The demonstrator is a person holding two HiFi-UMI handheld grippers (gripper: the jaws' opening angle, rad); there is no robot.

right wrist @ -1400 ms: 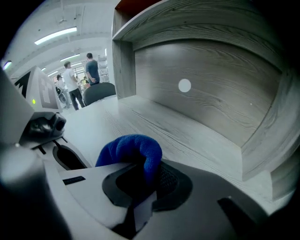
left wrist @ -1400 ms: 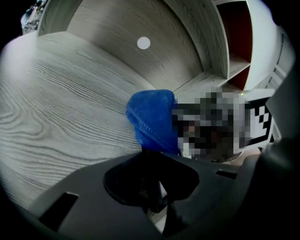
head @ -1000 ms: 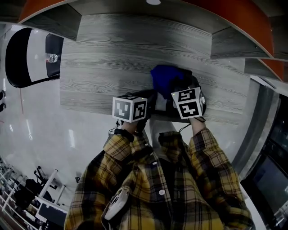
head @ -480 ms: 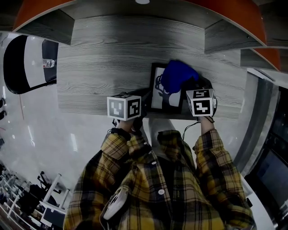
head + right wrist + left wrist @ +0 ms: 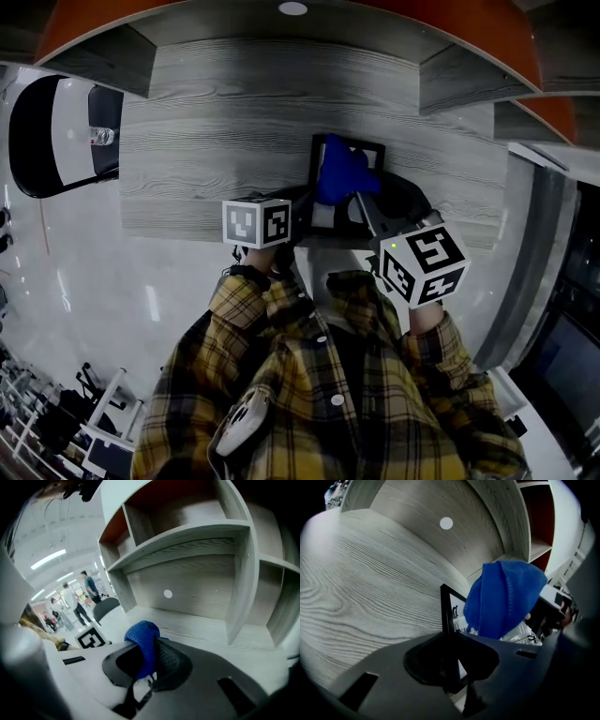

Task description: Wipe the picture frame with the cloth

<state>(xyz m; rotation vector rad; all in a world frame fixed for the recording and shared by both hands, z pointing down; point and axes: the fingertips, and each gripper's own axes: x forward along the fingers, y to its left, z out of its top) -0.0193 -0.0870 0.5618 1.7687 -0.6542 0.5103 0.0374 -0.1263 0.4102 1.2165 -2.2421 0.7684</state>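
1. My right tool (image 5: 149, 660) is clamped on the blue cloth (image 5: 143, 641). Its marker cube has swung back toward me and tilted since half a second ago.
2. The cloth has slid from the frame's upper right to its upper left and hangs against the glass.
3. My left tool (image 5: 451, 665) stays shut on the picture frame (image 5: 446, 613) by its left edge, near the front of the counter (image 5: 206, 131).
4. I judge one wiping stroke is crossing the face, with the lower part still to do.

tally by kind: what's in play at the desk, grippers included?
picture frame: 1
blue cloth: 1
grippers: 2 (left gripper shut on the picture frame, right gripper shut on the blue cloth)
total: 4
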